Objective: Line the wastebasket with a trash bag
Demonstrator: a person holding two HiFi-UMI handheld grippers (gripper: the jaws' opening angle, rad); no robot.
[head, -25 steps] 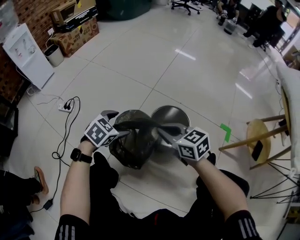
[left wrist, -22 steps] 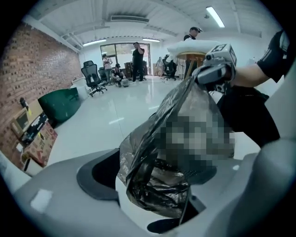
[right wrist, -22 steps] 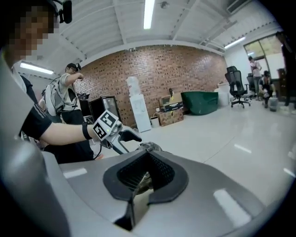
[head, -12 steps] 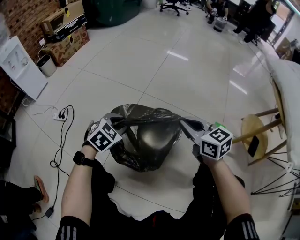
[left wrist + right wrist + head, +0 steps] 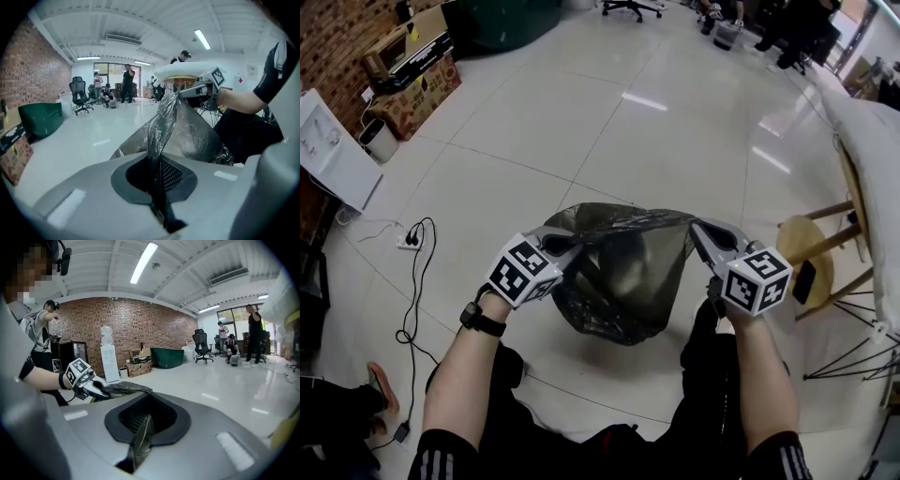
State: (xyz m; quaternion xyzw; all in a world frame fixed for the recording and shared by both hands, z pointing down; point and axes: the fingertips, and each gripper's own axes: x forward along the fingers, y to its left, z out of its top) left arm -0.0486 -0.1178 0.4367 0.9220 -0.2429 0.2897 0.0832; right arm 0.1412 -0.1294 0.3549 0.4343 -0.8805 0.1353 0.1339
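Observation:
A black trash bag hangs stretched between my two grippers above the tiled floor. My left gripper holds the bag's left rim; its jaws have just been closing and now pinch the film, as the left gripper view shows. My right gripper is shut on the right rim, with a strip of film caught in its jaws. The bag's mouth is pulled taut and wide. The wastebasket is hidden behind the hanging bag.
A wooden stool stands at the right beside a white draped object. A power strip with cables lies at the left. Cardboard boxes, a water dispenser and a small bin line the brick wall. People stand far off.
Both grippers moved apart and rose, spreading the bag's mouth. The left jaws closed on the rim. The metal wastebasket, visible a second ago, is now covered by the bag.

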